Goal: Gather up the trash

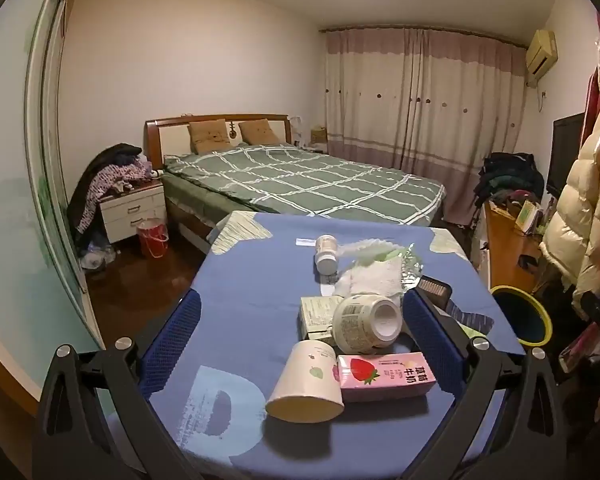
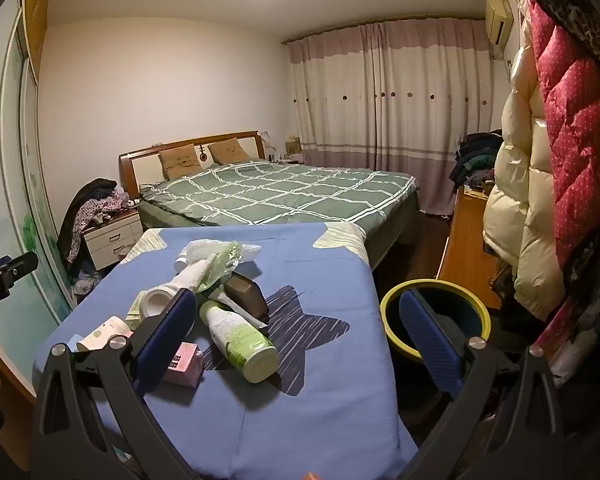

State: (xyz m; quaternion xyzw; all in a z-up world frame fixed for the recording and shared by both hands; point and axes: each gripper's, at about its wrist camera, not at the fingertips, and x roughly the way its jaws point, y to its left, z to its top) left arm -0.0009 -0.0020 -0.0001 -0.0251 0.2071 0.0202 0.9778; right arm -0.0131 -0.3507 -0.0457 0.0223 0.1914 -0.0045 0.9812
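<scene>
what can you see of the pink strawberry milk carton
The pink strawberry milk carton is a small boxy drink carton, seemingly coated paper, printed with a red strawberry and Chinese characters. It lies on its side on the blue tablecloth, its end against the tipped paper cup. No gripper touches it.

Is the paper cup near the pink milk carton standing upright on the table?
No, the paper cup lies on its side beside the pink milk carton.

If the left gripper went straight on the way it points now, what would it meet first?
Probably the tipped paper cup, which lies nearest between the open fingers of the left gripper, with the pink strawberry milk carton beside it. Depth is unclear; it may pass above them.
</scene>
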